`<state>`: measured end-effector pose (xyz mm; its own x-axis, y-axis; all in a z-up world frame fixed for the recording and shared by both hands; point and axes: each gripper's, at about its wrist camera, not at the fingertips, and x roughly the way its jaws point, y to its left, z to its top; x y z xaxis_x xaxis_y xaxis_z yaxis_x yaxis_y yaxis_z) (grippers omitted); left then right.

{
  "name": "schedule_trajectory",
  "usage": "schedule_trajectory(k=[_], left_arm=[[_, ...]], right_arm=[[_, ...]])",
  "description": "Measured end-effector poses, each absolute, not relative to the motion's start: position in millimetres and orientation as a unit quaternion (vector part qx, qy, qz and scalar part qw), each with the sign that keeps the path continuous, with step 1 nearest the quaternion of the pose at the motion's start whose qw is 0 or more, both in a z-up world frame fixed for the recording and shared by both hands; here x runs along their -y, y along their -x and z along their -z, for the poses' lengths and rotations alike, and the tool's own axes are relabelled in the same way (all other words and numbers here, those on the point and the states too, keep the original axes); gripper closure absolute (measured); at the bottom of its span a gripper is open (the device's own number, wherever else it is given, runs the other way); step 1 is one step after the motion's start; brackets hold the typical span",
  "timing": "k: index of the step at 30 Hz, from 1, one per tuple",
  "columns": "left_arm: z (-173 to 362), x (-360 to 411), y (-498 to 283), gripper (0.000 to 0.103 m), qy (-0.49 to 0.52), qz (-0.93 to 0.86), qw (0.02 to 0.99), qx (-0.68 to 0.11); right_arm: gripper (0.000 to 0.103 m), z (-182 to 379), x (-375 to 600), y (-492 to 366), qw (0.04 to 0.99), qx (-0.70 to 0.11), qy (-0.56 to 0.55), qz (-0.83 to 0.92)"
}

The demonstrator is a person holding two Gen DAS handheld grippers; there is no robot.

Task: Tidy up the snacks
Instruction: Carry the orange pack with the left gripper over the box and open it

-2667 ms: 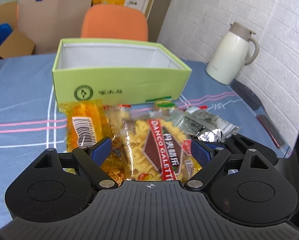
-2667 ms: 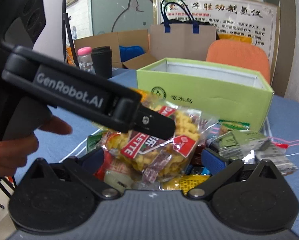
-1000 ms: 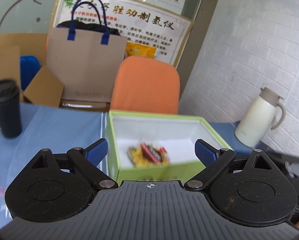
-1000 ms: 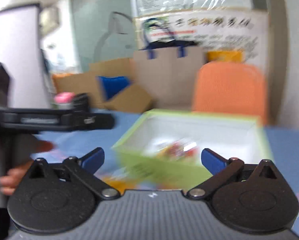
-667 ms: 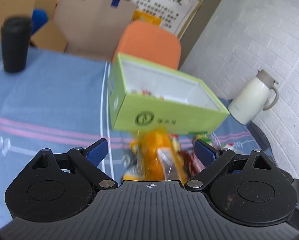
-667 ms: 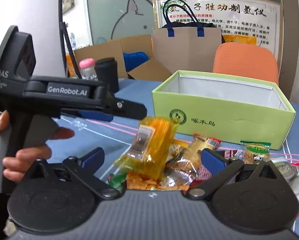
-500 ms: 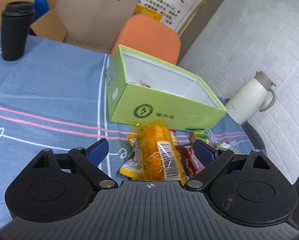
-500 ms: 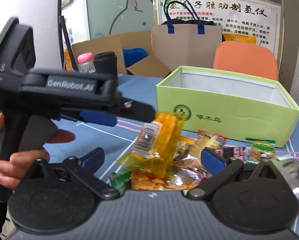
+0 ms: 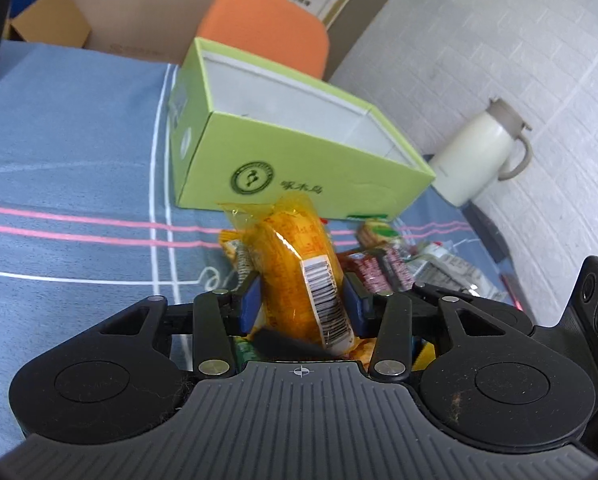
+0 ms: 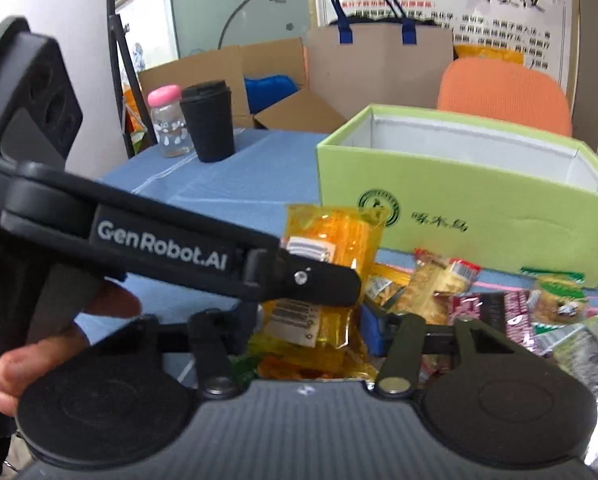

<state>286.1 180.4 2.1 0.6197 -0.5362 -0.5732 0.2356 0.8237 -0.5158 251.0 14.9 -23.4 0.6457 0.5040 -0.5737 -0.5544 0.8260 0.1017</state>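
The left gripper [image 9: 302, 306] now has its blue pads pressed against both sides of the orange snack packet [image 9: 299, 276]; half a second ago those fingers stood wide apart with the packet lying loose between them. The packet stands nearly upright with its barcode facing the camera, above the snack pile [image 9: 383, 264] on the blue tablecloth [image 9: 71, 168]. In the right wrist view the right gripper [image 10: 311, 332] has its fingers drawn in to either side of the same packet's lower end [image 10: 319, 320], narrower than before, though whether they actually pinch it cannot be told. The left gripper's black arm [image 10: 171, 248] crosses in front of the packet there. Just beyond the pile sits the green box [image 9: 299, 168], open-topped; its contents are hidden from this angle. Farther right is the white thermos jug [image 9: 479, 156]; in the right view, a black cup [image 10: 209, 124] stands far left.
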Motion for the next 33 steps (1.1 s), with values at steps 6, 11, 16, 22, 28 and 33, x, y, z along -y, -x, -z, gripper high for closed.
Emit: schedule_trajectory(k=[6,11,16,22,28,33], left_arm=[[-37,-163,-292,0.083,0.191,0.231,0.891,-0.340],[-67,-138,-341,0.082,0.183,0.240,0.894,-0.330],[-81,-105,-405,0.082,0.164,0.239,0.897,-0.334],[-65,-71,-470,0.082,0.126,0.226,0.895,-0.364],[-31,-65,-496,0.071,0.105,0.199,0.892,-0.392],[-46,-81,-469,0.044,0.098,0.175,0.915,-0.351]], right_arm=[[0.050,-8,-2,-257,0.925,-0.258,0.053,-0.275],[0.049,-34,15,-302,0.936,-0.239,0.071,-0.249],[0.048,-44,39,-371,0.936,-0.255,0.072,-0.232],[0.047,-22,59,-438,0.922,-0.306,0.064,-0.230],[0.038,4,62,-461,0.903,-0.349,0.054,-0.247],[0.023,-29,80,-427,0.922,-0.299,0.040,-0.241]])
